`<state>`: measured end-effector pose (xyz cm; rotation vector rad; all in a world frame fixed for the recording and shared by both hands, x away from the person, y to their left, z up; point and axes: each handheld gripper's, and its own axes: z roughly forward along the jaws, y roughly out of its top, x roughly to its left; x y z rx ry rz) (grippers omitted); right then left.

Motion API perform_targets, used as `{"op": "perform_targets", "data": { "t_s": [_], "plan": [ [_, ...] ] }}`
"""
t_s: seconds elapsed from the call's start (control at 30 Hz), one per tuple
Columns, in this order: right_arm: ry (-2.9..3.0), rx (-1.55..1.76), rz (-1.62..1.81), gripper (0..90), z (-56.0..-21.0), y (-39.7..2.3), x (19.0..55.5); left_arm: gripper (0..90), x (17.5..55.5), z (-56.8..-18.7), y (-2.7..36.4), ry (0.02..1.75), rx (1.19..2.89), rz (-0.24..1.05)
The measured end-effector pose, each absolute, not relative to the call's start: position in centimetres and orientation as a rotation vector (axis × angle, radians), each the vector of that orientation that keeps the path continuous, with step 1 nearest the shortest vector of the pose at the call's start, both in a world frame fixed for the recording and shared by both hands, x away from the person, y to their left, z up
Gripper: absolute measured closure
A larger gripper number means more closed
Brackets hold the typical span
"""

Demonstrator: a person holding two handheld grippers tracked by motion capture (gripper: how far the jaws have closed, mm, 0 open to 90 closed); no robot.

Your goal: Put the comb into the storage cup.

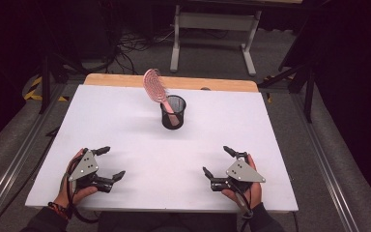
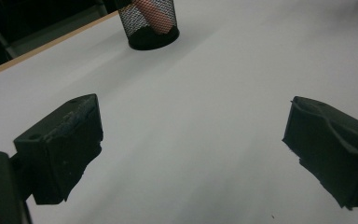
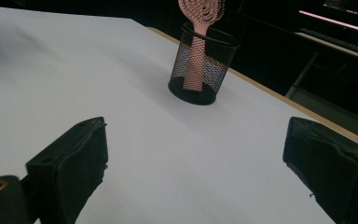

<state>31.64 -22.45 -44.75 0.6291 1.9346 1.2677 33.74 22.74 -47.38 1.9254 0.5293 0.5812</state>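
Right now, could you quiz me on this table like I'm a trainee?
1. True or false: the pink hairbrush lies flat on the white table.
2. What holds the brush: A) mesh cup, B) left gripper, C) right gripper?
3. Are both grippers' jaws open or shut?

Key:
1. False; it stands handle-down, leaning left in the high view.
2. A.
3. Open, holding nothing, near the table's front edge.
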Motion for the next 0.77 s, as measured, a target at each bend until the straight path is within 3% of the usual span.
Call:
{"op": "perform_targets", "data": {
  "t_s": [0.77],
  "plan": [
    [1.923,0.642,1.288,6.7,-44.68,-22.54,32.28,5.7,33.71,-47.57,22.99,0.554,1.933,0.582]
  ]
}}
